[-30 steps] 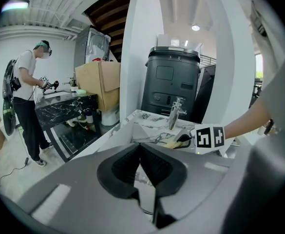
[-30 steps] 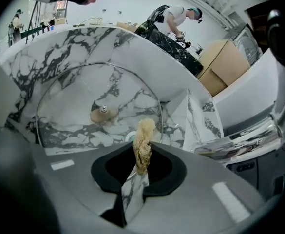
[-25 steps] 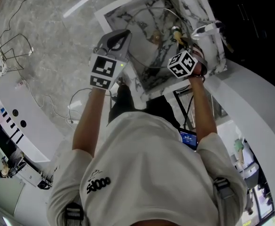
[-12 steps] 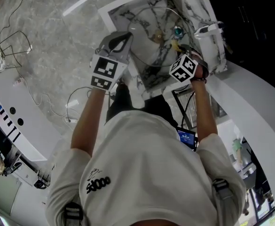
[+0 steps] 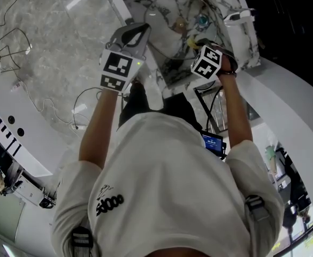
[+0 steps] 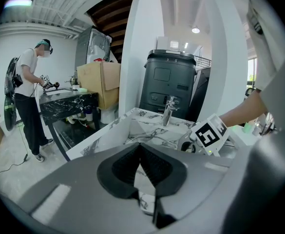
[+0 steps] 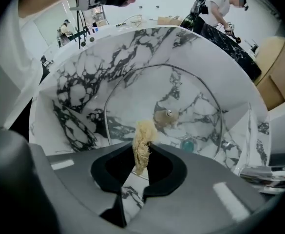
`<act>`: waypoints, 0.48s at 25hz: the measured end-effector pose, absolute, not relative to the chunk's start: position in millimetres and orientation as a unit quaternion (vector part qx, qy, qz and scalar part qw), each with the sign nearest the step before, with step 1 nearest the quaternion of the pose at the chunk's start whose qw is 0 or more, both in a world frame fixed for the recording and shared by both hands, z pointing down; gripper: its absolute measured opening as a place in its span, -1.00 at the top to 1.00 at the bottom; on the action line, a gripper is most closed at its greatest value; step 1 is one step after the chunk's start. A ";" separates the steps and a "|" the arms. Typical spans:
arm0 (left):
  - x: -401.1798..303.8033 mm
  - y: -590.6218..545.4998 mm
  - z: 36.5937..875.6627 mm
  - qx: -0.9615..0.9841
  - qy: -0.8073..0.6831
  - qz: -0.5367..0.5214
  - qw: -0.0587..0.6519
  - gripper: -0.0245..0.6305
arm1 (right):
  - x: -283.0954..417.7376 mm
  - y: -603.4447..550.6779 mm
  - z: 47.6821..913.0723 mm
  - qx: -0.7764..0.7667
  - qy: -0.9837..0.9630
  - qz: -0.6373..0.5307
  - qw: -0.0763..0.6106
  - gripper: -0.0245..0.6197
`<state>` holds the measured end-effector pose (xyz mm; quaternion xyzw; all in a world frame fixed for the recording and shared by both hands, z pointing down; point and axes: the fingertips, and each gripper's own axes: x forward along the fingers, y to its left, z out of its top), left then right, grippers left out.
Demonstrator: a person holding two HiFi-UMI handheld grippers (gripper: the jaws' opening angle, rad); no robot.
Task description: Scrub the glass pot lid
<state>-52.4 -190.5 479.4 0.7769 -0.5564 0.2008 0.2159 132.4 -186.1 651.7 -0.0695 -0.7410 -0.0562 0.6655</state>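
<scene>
Glass pot lid (image 7: 167, 114) lies flat in the marble sink (image 7: 79, 87). The right gripper (image 7: 143, 155) fingers pinch a fibrous scrubber (image 7: 142, 143) over the lid's near rim. The left gripper (image 6: 140, 155) fingers are pressed together, with nothing seen between them, beside the lid. The scrubbing step looks to be in hand; the next move calls for pressing the scrubber onto the glass.

1. A white marble sink (image 7: 74, 96) with black veins fills most of the right gripper view; a teal drain plug (image 7: 187, 144) sits at lower right of its floor.
2. In the left gripper view a chrome faucet (image 6: 169, 112) stands at centre, before a black bin (image 6: 170, 84).
3. Left of that bin is a cardboard box (image 6: 99, 84).
4. At far left a person (image 6: 28, 96) stands at a dark marble counter (image 6: 66, 104).
5. In the head view a wire stand (image 5: 12, 42) and a loose cable (image 5: 44, 103) lie at left.
</scene>
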 end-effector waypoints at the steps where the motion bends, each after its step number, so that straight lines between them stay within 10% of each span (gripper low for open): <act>1: -53.2 -189.3 479.1 0.777 -0.557 0.200 0.216 0.89 | 130.0 -182.6 651.9 -0.081 -0.740 -0.049 0.666 0.77; 12: -63.2 -170.9 473.8 0.769 -0.570 0.186 0.222 0.89 | 93.1 -144.0 643.7 -0.175 -0.745 0.036 0.642 0.77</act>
